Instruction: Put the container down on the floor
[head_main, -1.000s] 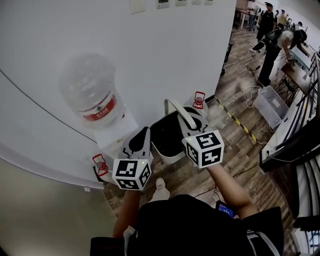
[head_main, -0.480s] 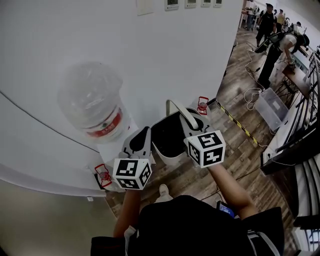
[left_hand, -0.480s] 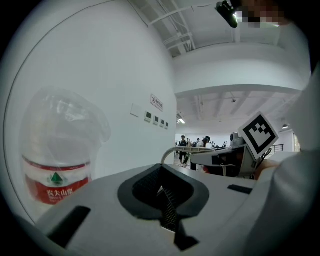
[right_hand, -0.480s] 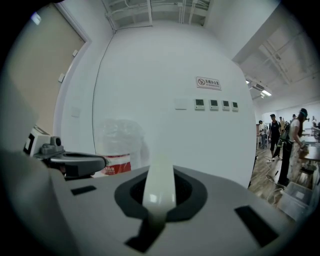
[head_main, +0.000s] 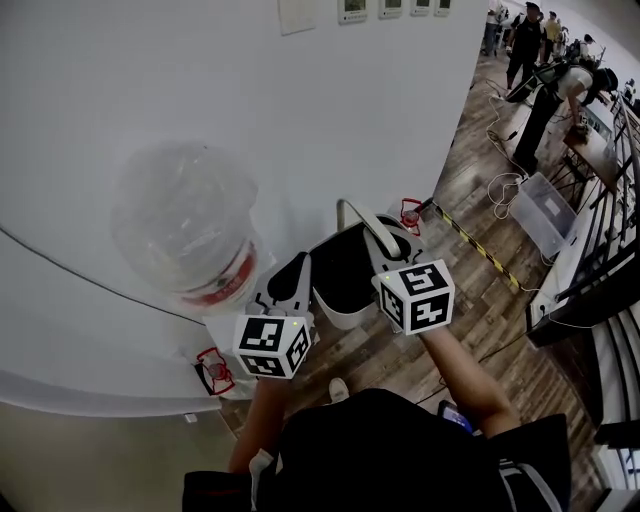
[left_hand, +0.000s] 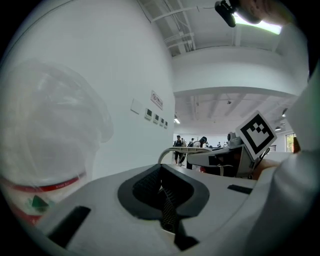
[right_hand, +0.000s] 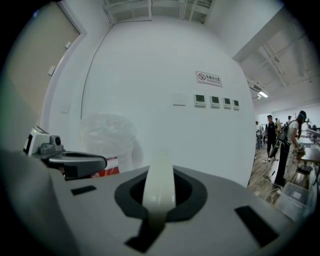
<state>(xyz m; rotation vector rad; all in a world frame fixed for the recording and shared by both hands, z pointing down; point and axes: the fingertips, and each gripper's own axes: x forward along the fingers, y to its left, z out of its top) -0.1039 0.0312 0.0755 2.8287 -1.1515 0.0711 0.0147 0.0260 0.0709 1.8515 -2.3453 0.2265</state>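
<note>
So the right gripper (head_main: 386, 238) is clamped tight on the handle (right_hand: 159, 190), container (head_main: 345, 318) dangling just below it and not on the floor (head_main: 480, 335) yet I reckon, left gripper (head_main: 291, 287) closed on nothing alongside, so next: lower it flat, then let go.

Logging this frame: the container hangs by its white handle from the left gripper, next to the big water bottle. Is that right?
Not quite: the handle is clamped in the right gripper, not the left, as the right gripper view shows. The left gripper is shut on nothing. The container does hang next to the water bottle.
</note>
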